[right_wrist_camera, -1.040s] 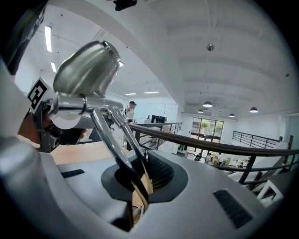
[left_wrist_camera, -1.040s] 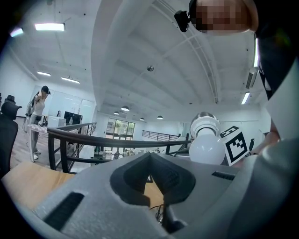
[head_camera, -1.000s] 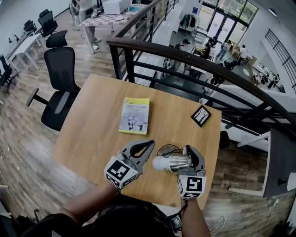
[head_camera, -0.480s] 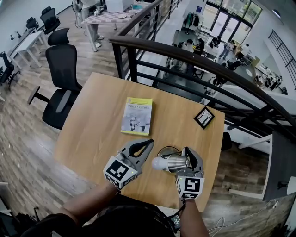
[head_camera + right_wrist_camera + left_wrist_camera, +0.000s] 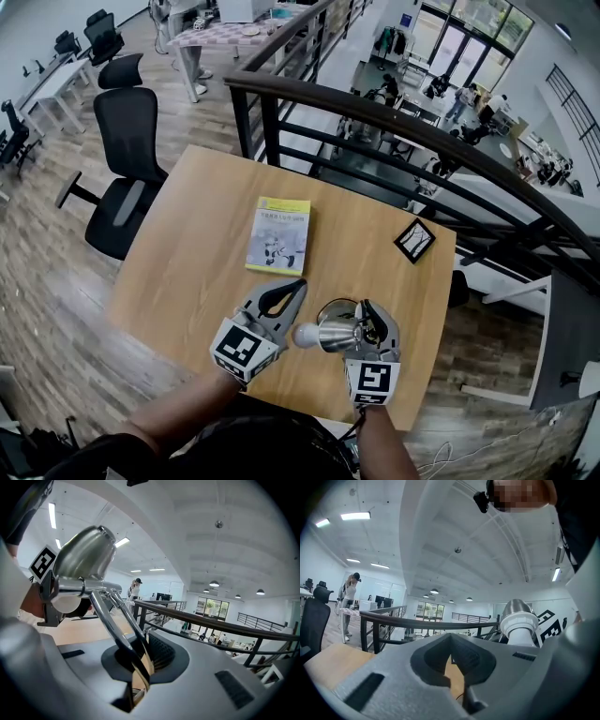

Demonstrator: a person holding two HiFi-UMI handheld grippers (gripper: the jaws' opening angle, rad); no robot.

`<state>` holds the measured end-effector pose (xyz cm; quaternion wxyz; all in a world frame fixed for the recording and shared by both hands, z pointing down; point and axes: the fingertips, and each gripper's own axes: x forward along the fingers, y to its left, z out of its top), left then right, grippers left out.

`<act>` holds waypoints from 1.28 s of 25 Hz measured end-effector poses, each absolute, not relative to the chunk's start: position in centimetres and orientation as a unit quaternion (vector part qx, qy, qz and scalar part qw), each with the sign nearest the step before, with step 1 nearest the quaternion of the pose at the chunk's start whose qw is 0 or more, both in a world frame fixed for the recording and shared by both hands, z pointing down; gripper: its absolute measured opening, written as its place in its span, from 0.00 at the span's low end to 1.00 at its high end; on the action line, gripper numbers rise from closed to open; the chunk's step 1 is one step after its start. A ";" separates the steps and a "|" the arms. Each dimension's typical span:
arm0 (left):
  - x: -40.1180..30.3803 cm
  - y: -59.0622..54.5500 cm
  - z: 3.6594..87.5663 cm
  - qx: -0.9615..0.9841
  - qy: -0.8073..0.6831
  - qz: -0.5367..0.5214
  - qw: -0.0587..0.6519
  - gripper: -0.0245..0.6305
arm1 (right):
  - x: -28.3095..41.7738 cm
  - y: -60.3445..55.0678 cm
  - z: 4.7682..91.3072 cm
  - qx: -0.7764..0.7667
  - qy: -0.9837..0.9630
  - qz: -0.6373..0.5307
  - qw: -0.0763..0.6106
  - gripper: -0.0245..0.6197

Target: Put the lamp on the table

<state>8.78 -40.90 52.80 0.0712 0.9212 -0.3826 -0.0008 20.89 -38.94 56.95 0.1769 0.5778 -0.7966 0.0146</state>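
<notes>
Lamp (image 5: 326, 335) drifting left now, its bulb end closer to the left gripper (image 5: 296, 286) than a second ago; right gripper (image 5: 367, 317) has come across with it, clamped tight on the chrome stem; left claw pinched together, holding nothing; lamp lies sideways over the near edge of the table (image 5: 187, 262), this side of the book (image 5: 278, 234); not stood upright yet, I'd say.

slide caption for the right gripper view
Right gripper clamps the metal lamp by its thin arms over the table.
</notes>
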 end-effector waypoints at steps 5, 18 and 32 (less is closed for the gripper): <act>8.2 -40.5 52.6 0.920 -0.386 -0.004 0.073 0.04 | 20.1 -38.6 57.0 0.579 -0.796 0.013 0.177 0.07; 5.5 -38.9 51.8 0.909 -0.410 -0.016 0.077 0.04 | 18.8 -37.9 57.4 0.580 -0.792 -0.011 0.193 0.09; 5.2 -35.6 50.1 0.901 -0.428 -0.021 0.064 0.04 | 18.6 -34.8 56.2 0.560 -0.806 -0.024 0.190 0.16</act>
